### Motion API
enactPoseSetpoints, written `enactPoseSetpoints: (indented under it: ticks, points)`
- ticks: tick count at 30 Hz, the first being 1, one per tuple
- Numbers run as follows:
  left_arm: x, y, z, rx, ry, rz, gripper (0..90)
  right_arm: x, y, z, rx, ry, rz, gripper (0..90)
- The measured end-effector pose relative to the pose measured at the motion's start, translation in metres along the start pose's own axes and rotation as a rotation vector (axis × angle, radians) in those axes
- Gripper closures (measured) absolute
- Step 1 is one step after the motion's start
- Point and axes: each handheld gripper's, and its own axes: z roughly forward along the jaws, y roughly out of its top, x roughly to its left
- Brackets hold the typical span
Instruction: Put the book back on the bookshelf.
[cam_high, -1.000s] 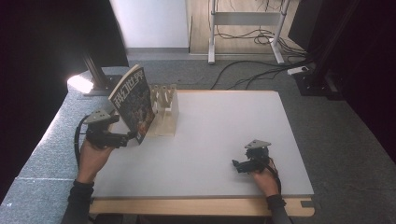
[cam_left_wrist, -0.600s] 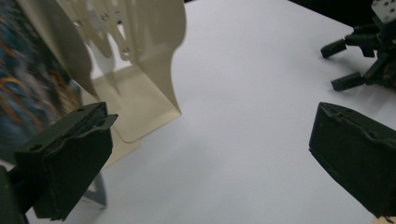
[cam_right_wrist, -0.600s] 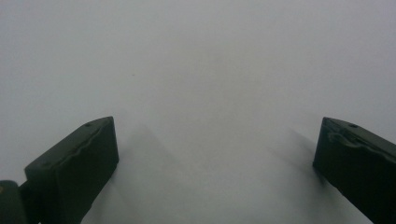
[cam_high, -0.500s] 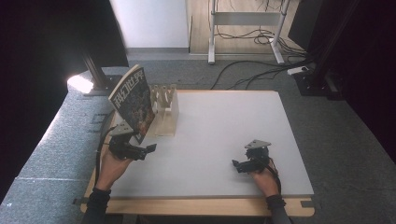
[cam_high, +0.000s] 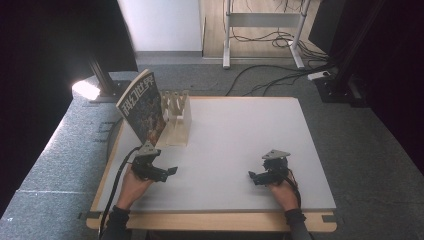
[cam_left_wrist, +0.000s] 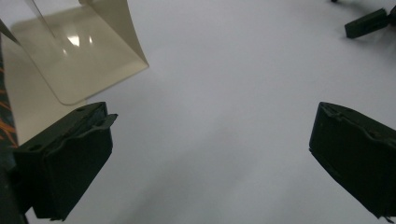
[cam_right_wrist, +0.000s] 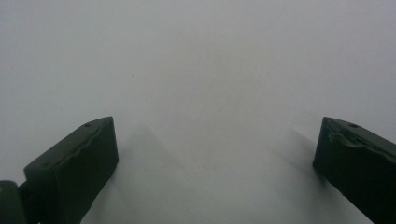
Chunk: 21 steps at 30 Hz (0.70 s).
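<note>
- White surface (cam_high: 235, 145) sits on grey carpet, cables (cam_high: 270, 75) trailing on the floor past its far edge.
- Near the far left corner a cream rack (cam_high: 177, 120) stands, with a magazine (cam_high: 142, 107) propped tilted against its left side.
- Left gripper (cam_high: 167, 171) hovers near the left edge, just in front of the magazine, fingers (cam_left_wrist: 70, 158) wide apart and empty.
- Right gripper (cam_high: 254, 176) rests near the front edge, fingers (cam_right_wrist: 74, 168) apart over bare surface.

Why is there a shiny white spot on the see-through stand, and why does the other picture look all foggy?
In the left gripper view, the stand mirrors a lamp, making glare. In the right gripper view, the plain table offers no detail, so it looks hazy. In the high view, a bright patch glows on the floor.
</note>
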Motion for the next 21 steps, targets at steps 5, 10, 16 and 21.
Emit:
enactPoseSetpoints:
  ticks: [5,10,16,21]
  points:
    - [0.0,-0.014,0.015,0.034,-0.008,-0.004,0.0,0.0,0.0,0.0,0.0,0.001,0.0,0.0]
    - [0.0,-0.025,0.028,0.082,0.001,-0.001,0.0,0.0,0.0,0.0,0.001,0.001,0.001,0.0]
    - [-0.003,-0.031,0.037,0.138,0.017,0.021,0.0,0.0,0.0,0.0,0.002,0.004,0.001,0.0]
    - [-0.009,-0.031,0.04,0.168,0.057,0.057,0.0,0.0,0.0,0.0,0.001,0.004,0.003,0.0]
